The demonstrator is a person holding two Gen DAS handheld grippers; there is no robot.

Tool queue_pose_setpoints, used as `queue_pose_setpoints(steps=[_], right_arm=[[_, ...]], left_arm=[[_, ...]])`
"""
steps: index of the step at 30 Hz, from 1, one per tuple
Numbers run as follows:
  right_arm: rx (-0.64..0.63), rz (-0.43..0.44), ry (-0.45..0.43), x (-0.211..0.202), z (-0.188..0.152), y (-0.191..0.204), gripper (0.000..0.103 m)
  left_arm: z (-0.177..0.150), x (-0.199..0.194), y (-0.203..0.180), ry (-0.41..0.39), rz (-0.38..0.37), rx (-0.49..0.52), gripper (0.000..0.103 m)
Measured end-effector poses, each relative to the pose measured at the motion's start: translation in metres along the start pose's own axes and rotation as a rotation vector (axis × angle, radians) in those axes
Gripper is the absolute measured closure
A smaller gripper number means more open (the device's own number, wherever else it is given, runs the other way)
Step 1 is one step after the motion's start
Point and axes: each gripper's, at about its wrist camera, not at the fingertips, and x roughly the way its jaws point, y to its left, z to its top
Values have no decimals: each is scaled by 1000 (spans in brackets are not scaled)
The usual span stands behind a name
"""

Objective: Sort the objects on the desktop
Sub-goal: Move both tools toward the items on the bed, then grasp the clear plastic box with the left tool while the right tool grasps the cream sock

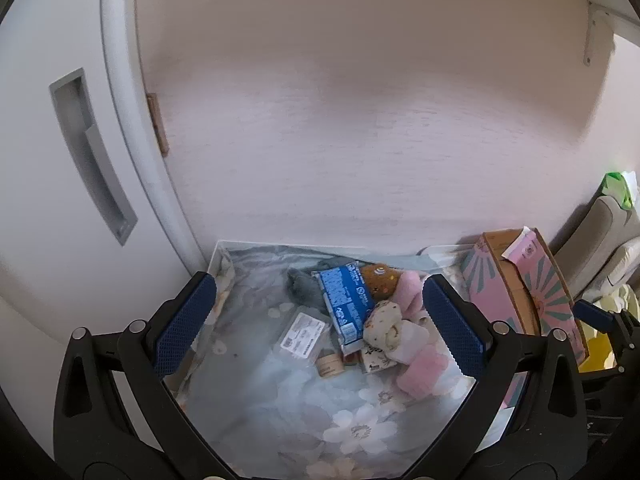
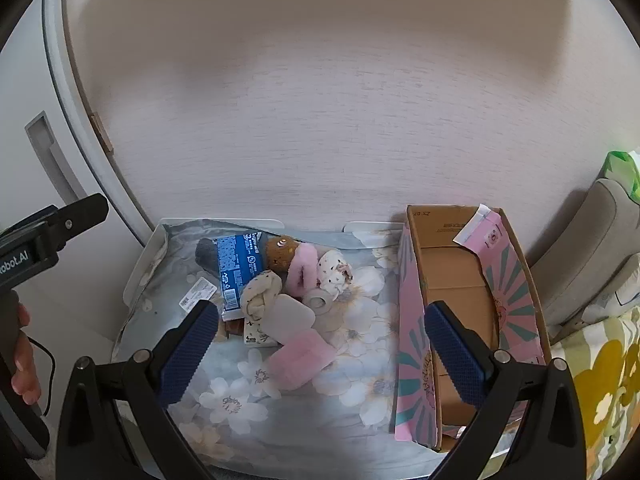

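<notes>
A heap of small objects lies on a floral cloth over the desk (image 2: 352,392): a blue packet (image 2: 237,274), a brown plush toy (image 2: 282,254), a pink fluffy piece (image 2: 302,276), spotted cloth rolls (image 2: 260,292), a pink pad (image 2: 302,358) and a clear flat pack (image 2: 198,294). An open pink cardboard box (image 2: 460,320) with nothing in it stands to the right of the heap. My left gripper (image 1: 318,326) hovers open above the heap (image 1: 360,312). My right gripper (image 2: 320,354) hangs open between heap and box, holding nothing.
A pale wall rises behind the desk. A white door with a recessed handle (image 1: 90,156) stands on the left. A grey cushion (image 2: 592,248) and a yellow-flowered fabric (image 2: 600,392) lie to the right of the box. A hand (image 2: 22,356) holds the left gripper's grip.
</notes>
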Motion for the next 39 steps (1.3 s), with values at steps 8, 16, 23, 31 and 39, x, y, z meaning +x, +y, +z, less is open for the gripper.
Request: queue_pose_setpoints(steps=[8, 16, 23, 31, 39], right_arm=[[6, 18, -35, -8, -1, -2, 0], [-14, 54, -15, -2, -9, 3, 0], [-35, 73, 2, 5, -12, 8, 0], [-42, 109, 41, 19, -11, 12, 0], [-183, 156, 62, 41, 14, 22, 0]], left_arm=[[-10, -3, 19, 4, 20, -24, 0], [-22, -2, 44, 29, 42, -63, 0], [-32, 2, 51, 52, 47, -58, 0], [-36, 16, 49, 101, -21, -34, 0], [-33, 44, 51, 147, -102, 29, 0]])
